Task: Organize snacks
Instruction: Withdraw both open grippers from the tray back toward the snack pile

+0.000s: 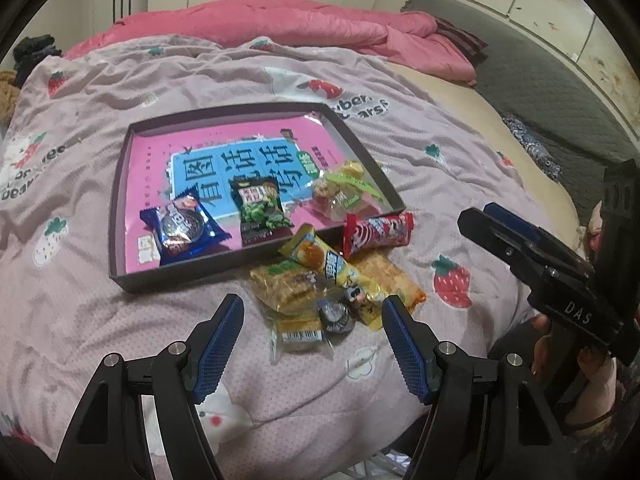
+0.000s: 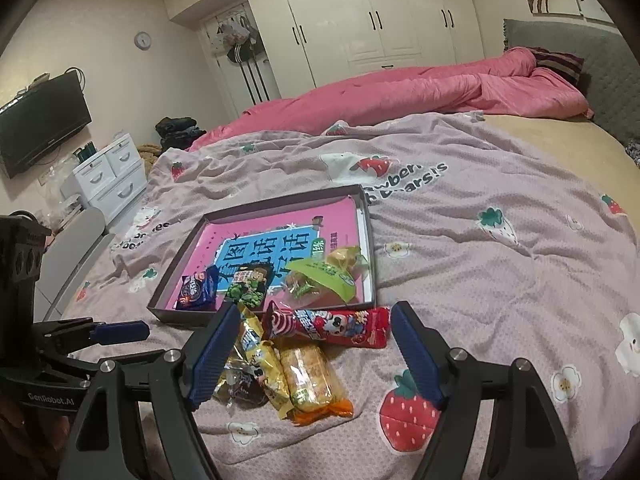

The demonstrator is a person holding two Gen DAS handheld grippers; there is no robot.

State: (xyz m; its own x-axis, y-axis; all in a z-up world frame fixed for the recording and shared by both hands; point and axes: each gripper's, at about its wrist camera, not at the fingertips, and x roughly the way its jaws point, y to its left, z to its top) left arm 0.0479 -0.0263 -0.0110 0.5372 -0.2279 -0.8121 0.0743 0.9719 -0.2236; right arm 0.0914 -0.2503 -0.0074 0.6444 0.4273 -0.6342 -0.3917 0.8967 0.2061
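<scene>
A dark shallow box [image 1: 120, 216] [image 2: 370, 240] lined with a pink book lies on the bed. Inside are a blue cookie pack [image 1: 182, 230] [image 2: 198, 288], a green pea pack [image 1: 260, 208] [image 2: 248, 284] and a clear green-labelled bag [image 1: 344, 192] [image 2: 324, 278]. In front lies a pile: a red roll pack [image 1: 378, 232] [image 2: 332, 326], a yellow bar [image 1: 332, 268] [image 2: 264, 364], orange-ended cracker packs [image 1: 396, 280] [image 2: 310, 380]. My left gripper [image 1: 312, 312] is open just before the pile. My right gripper [image 2: 316, 322] is open over the pile; it also shows in the left wrist view [image 1: 480, 216].
The bed has a purple strawberry-print cover [image 1: 100, 320] [image 2: 500, 280] and a rolled pink duvet [image 1: 280, 28] [image 2: 400, 92] at the back. White drawers [image 2: 108, 176] and a TV [image 2: 40, 120] stand left of the bed. A grey headboard [image 2: 568, 64] is at the right.
</scene>
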